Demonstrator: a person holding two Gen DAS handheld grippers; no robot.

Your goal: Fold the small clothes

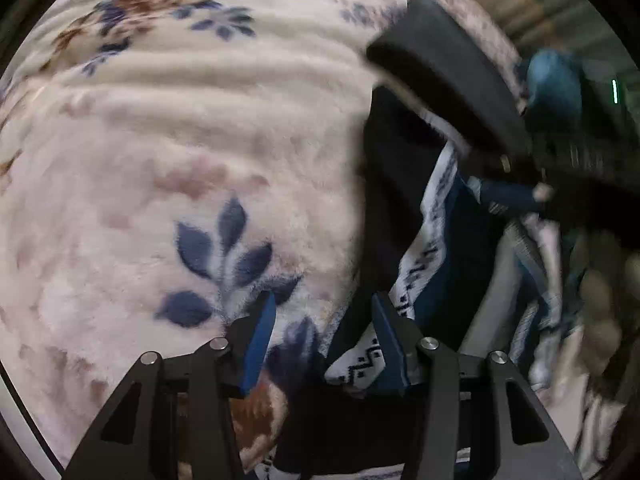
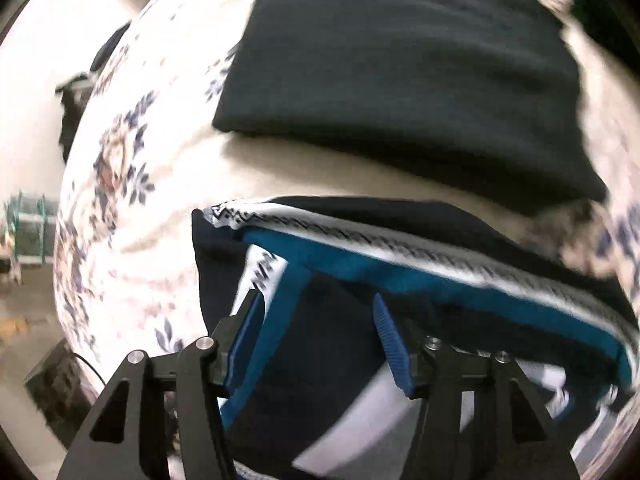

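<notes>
Navy knit with a white patterned band and a teal lining makes up the garment (image 2: 360,280) we are folding; it lies on the floral fleece blanket (image 1: 160,140), with a second, black folded cloth (image 2: 400,72) resting beyond it on the same blanket.

In the right wrist view, we see the right gripper (image 2: 320,336) directly over the garment, jaws spread apart, with fabric showing between them but not pinched. The banded edge runs across that view from upper left to lower right, just ahead of the fingertips, so its long axis lies crosswise to the fingers.

In the left wrist view, the left gripper (image 1: 324,332) is likewise released. The garment's edge lies at its right-hand finger (image 1: 390,336) and extends away to the right; bare blanket lies ahead and to the left. The right gripper's body (image 1: 448,76) appears above the cloth in this view.

We judge the right gripper the nearer to the banded edge, and better placed for taking it. Motion blur limits finer detail.
</notes>
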